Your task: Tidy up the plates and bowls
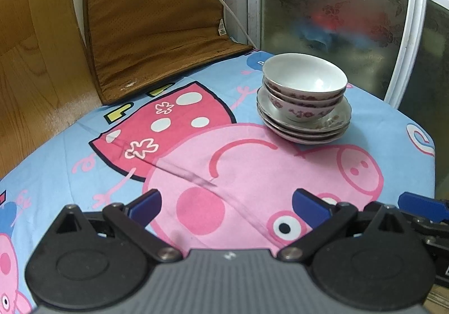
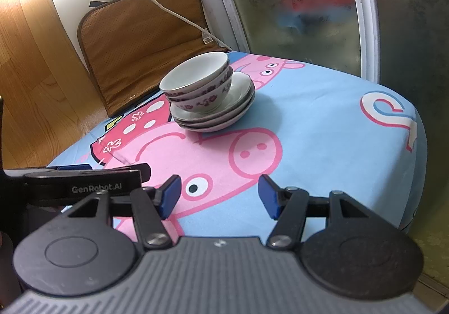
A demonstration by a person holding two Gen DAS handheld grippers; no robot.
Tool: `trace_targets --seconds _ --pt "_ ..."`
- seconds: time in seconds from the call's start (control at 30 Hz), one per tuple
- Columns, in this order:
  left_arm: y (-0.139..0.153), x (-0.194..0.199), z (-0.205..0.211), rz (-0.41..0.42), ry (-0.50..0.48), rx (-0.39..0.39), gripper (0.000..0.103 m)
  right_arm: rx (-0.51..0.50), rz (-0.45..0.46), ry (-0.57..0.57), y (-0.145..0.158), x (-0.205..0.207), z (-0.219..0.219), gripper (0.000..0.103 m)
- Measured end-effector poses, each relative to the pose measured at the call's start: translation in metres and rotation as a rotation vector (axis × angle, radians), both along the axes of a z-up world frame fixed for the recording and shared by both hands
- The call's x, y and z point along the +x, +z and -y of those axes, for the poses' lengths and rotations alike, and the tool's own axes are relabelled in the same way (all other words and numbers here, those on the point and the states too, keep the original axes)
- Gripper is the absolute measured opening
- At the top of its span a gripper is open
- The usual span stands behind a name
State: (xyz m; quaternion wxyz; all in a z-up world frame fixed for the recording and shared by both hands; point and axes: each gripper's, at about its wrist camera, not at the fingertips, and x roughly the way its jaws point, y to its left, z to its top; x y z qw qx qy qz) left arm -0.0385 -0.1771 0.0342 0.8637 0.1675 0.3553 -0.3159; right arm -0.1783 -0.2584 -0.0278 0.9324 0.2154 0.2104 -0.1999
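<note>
A stack of white bowls (image 1: 304, 81) with purple flower bands sits nested on a pile of white plates (image 1: 334, 129) at the far right of the table in the left wrist view. The same bowls (image 2: 196, 75) and plates (image 2: 238, 95) appear mid-table in the right wrist view. My left gripper (image 1: 226, 209) hovers open over the near part of the cloth, well short of the stack, nothing between its blue pads. My right gripper (image 2: 219, 196) is open too, empty, near the front edge. The left gripper's body (image 2: 84, 185) shows at its left.
A cartoon pig cloth (image 1: 252, 173) covers the table. A brown cushion (image 1: 151, 22) leans against the back wall. White cables (image 2: 157, 2) hang from a power strip above it. Frosted sliding glass doors (image 1: 336, 14) stand behind the table. Wooden panelling (image 1: 33, 61) is on the left.
</note>
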Motion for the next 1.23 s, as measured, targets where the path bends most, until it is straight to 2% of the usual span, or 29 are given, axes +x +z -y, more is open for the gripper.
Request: trace_targets --seconds 0.4,0.87,1.0,1.13,1.23 --pt "0.0008 0.0016 0.0007 0.042 0.031 0.027 0.103 0.000 0.001 -0.001 -0.0003 0.0008 -0.0004 0.063" --pt "0.0015 0.0025 0.0006 0.035 0.038 0.033 0.103 0.002 -0.001 -0.001 -0.0010 0.0011 -0.0013 0.063" --pt "0.0008 0.0031 -0.0010 0.014 0.015 0.014 0.103 0.001 -0.002 0.001 -0.0019 0.0025 -0.0034 0.063" --pt "0.0014 0.0024 -0.0025 0.035 0.022 -0.003 0.103 -0.002 -0.002 0.005 -0.0024 0.0039 -0.0035 0.063" --pt "0.0011 0.0070 -0.0024 0.007 0.019 -0.023 0.103 -0.004 -0.001 0.008 -0.0017 0.0033 -0.0022 0.064"
